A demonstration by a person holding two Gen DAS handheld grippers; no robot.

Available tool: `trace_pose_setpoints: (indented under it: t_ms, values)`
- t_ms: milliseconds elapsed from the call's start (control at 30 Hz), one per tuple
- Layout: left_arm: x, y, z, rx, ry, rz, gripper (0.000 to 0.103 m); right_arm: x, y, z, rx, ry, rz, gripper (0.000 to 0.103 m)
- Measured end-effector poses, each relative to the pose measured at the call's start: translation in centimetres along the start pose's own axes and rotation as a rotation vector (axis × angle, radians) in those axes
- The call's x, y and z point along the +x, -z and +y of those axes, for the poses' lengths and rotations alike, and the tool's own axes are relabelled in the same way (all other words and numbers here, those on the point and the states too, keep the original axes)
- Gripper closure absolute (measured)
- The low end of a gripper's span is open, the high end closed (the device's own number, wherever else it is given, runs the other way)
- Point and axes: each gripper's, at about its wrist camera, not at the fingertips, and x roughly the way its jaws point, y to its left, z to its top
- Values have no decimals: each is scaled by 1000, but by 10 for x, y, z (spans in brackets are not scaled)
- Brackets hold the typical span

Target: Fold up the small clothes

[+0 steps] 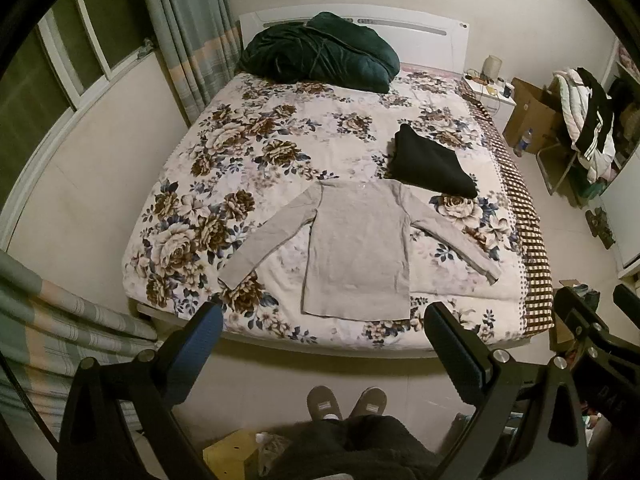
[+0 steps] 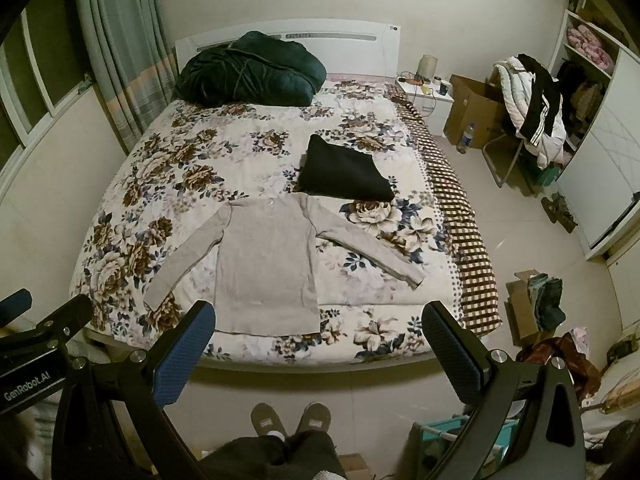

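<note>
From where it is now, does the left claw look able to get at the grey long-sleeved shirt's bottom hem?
Probably yes: the left claw is open and empty, and the grey long-sleeved shirt lies flat at the bed's near edge with nothing between.

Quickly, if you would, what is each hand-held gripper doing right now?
Left hand-held gripper: open, holding nothing, above the foot of the bed.
Right hand-held gripper: open, holding nothing.

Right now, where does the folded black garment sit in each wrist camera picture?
Left wrist: folded black garment right of centre, beyond the grey shirt.
Right wrist: near centre, just past the shirt's collar.
Shared landmark: dark green bundle at the headboard.
</note>
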Motion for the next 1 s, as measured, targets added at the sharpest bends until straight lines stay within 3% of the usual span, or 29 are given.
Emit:
trace_pose_setpoints:
  t_ms: [1000]
  values:
    - [-2,-7,-12,-7,8,-7,0,-7,1,2,-1,3,-6,0]
